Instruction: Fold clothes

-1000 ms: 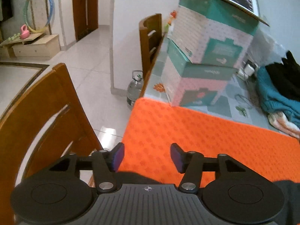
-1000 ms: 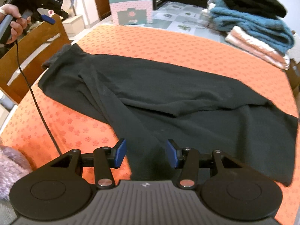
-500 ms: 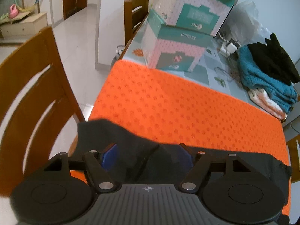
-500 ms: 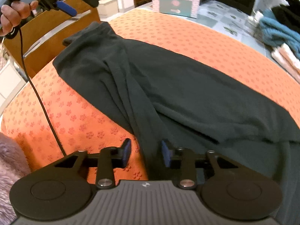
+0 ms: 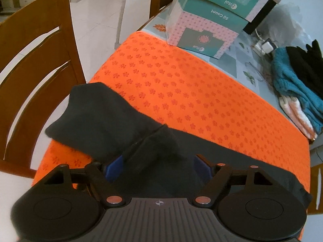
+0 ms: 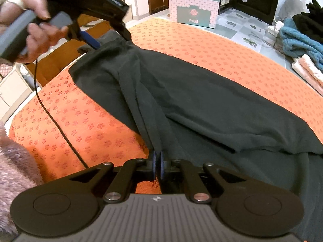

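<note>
worktop (image 6: 232, 60) under an orange flower-print cloth carries everything, so take the dark garment (image 6: 201, 100) as the landmark: it lies stretched across the middle of the cloth, one end bunched toward the wooden chair (image 5: 34, 60), the rest spread out wide and creased.

beyond the garment, past the far edge of the cloth, stand two stacked pink-and-teal boxes (image 5: 203, 32) (both shut, so what is in them cannot be told). off the garment's far right lies a pile of folded clothes (image 5: 296, 92), teal between black and pale pink.

at the garment's chair-side end, the left claw (image 5: 157, 164) sits over the bunched fabric with its blue pads spread apart and a raised fold of cloth between them; it has not closed on it. at the garment's near edge, the right claw (image 6: 158, 165) has its pads drawn together on a ridge of gathered fabric, pinching it. a hand (image 6: 34, 34) holding the left tool shows in the right view.

as a judgement, the step in hand is taking hold of two points of the garment, one end and the near edge, so it can be lifted or drawn straight. the next move seems to call for the left claw to close on the fold it straddles, keeping level with the right so the cloth does not twist.
</note>
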Demonstrator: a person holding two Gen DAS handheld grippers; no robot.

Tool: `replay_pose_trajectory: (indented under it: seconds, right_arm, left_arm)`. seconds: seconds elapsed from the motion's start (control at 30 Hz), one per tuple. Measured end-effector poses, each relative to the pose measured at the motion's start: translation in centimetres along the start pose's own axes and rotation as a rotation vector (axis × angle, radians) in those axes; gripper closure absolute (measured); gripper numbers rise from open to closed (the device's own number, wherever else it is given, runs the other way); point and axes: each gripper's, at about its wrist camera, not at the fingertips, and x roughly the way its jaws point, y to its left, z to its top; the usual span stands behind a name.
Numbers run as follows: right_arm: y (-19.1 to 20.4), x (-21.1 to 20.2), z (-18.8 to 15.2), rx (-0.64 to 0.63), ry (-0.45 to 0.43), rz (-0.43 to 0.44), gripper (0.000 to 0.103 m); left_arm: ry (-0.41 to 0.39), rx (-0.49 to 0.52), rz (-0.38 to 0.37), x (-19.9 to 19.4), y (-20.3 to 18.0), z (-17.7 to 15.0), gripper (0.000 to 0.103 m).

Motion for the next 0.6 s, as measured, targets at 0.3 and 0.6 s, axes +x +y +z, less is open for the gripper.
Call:
replay_pose_trajectory:
  seconds: [0.3, 0.6]
  right_arm:
    - [0.3, -0.4, -0.3, 0.011, -0.019, -0.014, 0.098]
    - [0.2, -1.5, -0.6, 0.012, -0.050, -0.009, 0.098]
  left_arm:
    - [0.004, 0.053, 0.159, 3.3, -2.4, 0.3, 0.046]
    - [-0.061, 0.001, 0.085, -0.8, 0.6, -1.1, 0.092]
